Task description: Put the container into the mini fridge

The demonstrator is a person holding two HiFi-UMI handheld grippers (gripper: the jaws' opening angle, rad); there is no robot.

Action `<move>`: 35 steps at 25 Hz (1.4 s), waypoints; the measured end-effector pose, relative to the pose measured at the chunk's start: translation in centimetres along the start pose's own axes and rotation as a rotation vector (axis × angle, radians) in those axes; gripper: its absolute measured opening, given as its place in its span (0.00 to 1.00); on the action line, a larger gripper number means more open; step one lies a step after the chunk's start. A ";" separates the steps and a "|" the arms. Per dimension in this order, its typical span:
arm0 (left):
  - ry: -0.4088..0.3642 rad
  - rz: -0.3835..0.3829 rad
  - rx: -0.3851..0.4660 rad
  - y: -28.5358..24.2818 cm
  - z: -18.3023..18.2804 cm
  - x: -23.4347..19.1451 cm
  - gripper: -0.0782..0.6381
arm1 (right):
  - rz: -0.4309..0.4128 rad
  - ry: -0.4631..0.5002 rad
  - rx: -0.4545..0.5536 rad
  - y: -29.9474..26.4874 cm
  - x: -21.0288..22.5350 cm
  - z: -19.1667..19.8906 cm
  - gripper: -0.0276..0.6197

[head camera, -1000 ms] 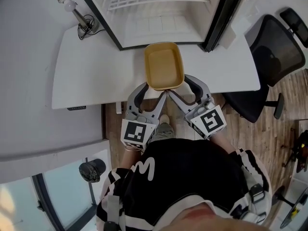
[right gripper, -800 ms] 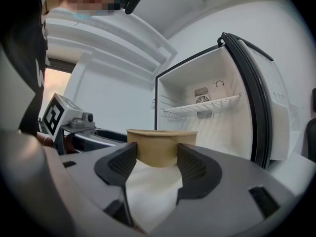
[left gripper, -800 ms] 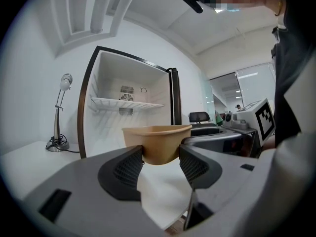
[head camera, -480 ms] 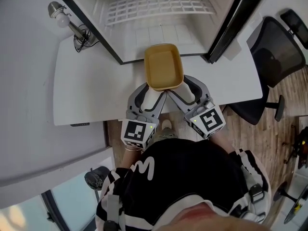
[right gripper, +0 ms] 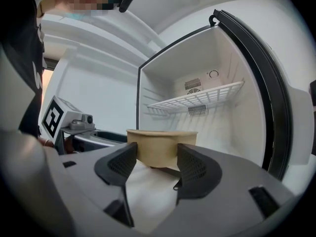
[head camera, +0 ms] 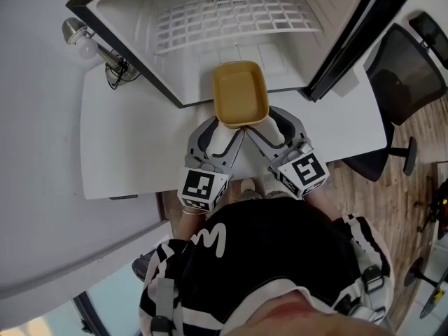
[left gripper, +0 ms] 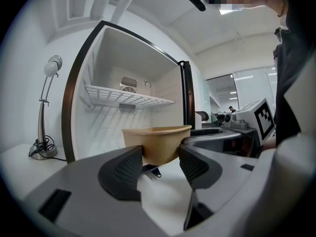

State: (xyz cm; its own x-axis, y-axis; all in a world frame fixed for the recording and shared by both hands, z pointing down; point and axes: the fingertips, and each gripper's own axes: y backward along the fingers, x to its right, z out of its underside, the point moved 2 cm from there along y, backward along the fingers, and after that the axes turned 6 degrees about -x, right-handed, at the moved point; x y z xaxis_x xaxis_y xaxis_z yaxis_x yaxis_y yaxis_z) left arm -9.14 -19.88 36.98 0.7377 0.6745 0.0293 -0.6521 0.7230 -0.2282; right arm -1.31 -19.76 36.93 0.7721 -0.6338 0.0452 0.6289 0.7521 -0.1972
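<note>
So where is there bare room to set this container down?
The mini fridge floor under the wire shelf is bare, as is the shelf itself. The desk between lamp and left tool is open. Crowded at the fridge's front edge, where that and the right tool grip the container.

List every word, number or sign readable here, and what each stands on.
"M" (or "W" inverted): large white mark on the black shirt.
Square patterns only, no text: left marker cube, right marker cube.
No print seen on the container or the mini fridge.
</note>
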 end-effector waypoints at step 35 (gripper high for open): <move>0.066 -0.039 -0.106 -3.6 3.3 -0.1 0.44 | -0.074 -0.045 -0.080 -1.7 3.0 3.8 0.45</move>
State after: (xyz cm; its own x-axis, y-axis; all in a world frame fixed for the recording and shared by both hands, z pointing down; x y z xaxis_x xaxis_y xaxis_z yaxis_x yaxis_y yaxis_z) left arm -7.42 -22.07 40.97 0.7742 0.6325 -0.0230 -0.6031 0.7261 -0.3302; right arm 0.23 -22.26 41.09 0.7285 -0.6767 0.1065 0.6762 0.6856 -0.2695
